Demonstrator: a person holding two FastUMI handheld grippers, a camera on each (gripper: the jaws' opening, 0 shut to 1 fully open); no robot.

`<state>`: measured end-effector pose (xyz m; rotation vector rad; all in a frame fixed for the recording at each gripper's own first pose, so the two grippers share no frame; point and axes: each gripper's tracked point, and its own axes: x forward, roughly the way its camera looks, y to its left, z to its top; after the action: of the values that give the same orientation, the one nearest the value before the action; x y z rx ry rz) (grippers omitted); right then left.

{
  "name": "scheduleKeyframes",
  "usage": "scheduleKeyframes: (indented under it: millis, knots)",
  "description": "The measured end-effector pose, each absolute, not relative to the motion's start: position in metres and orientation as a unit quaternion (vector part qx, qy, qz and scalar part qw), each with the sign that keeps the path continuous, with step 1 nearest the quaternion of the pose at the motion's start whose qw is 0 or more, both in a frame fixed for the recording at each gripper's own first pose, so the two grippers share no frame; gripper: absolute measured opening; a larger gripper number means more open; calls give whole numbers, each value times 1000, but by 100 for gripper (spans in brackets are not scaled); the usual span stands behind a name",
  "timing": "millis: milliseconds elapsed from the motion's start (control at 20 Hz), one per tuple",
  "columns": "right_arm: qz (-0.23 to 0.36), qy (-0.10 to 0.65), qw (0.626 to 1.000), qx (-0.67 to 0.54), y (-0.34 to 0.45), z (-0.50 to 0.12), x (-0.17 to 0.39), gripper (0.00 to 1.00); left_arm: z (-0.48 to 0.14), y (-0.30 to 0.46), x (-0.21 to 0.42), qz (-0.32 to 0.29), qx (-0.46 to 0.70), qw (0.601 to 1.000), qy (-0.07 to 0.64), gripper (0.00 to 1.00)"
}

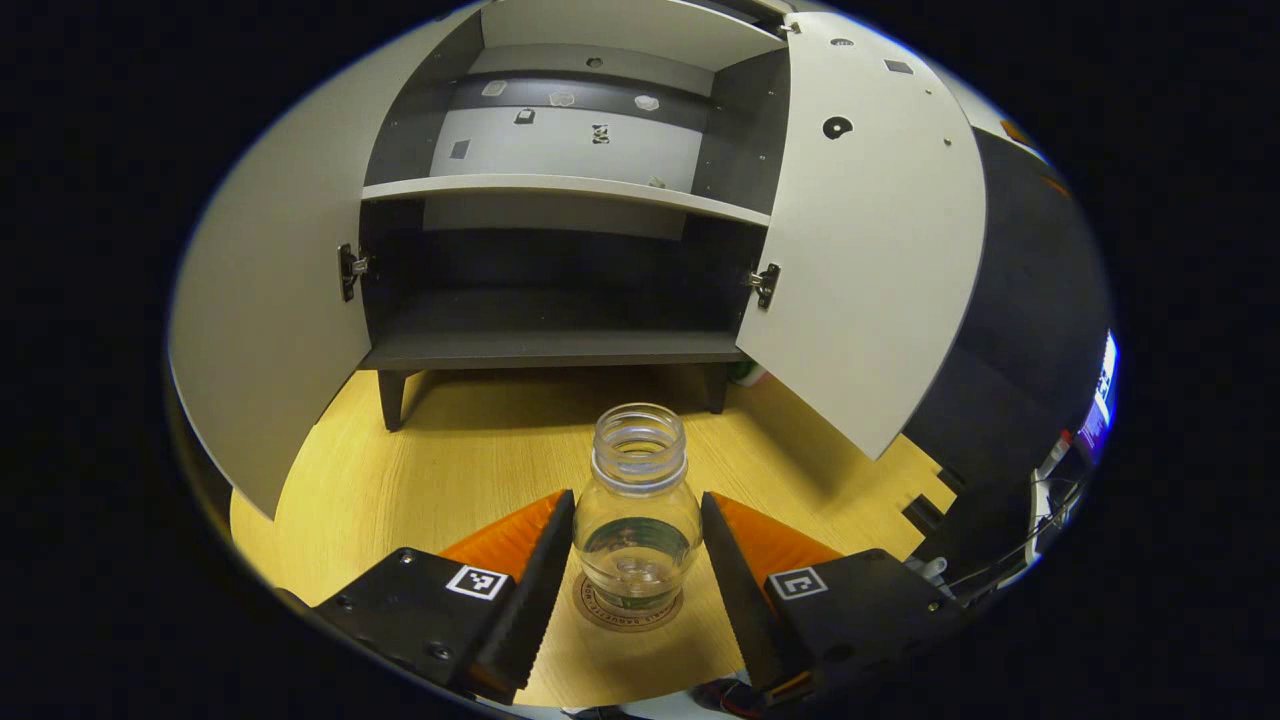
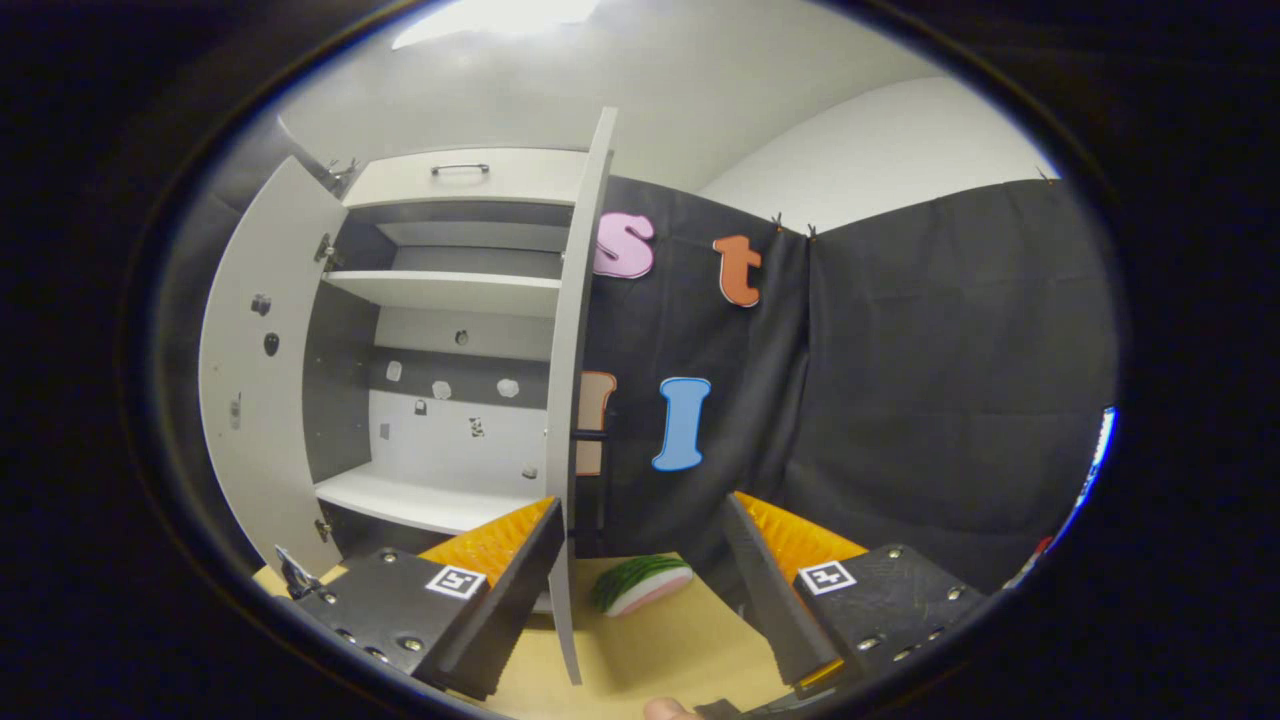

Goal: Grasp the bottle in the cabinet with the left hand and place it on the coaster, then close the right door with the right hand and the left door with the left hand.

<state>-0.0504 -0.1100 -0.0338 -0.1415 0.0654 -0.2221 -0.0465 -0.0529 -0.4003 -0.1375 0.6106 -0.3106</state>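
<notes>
Bottle (image 1: 638, 505) stands upright on the coaster (image 1: 628, 612) between our left gripper's (image 1: 638, 560) spread fingers, apparently untouched. Our right gripper (image 2: 640, 590), fingers also spread, has the right door's (image 2: 578, 400) edge at 11 o'clock, just beside its left finger; we judge that closing comes next.

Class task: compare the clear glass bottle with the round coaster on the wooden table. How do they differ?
The clear glass bottle stands upright and tall; the round brown printed coaster lies flat. The bottle is see-through, the coaster opaque. The bottle rests on top, the coaster beneath it. Both are round and sit between the left hand-held gripper fingers.
</notes>
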Motion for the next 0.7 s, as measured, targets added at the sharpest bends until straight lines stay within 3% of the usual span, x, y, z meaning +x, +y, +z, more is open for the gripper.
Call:
scheduleKeyframes:
  millis: [250, 300, 350, 700]
  knots:
    - [-108, 33, 991, -71, -109, -35, -50, 98, -399, -57, -50, -154, -75, 937, 305, 82]
    - [-109, 32, 991, -70, -111, -35, -50, 98, -397, -59, -50, -156, -79, 937, 303, 89]
    - [-110, 33, 991, -69, -112, -35, -51, 98, -395, -60, -50, -156, -80, 938, 300, 84]
    - [-116, 39, 991, -61, -120, -41, -52, 97, -362, -66, -45, -164, -76, 945, 274, 86]
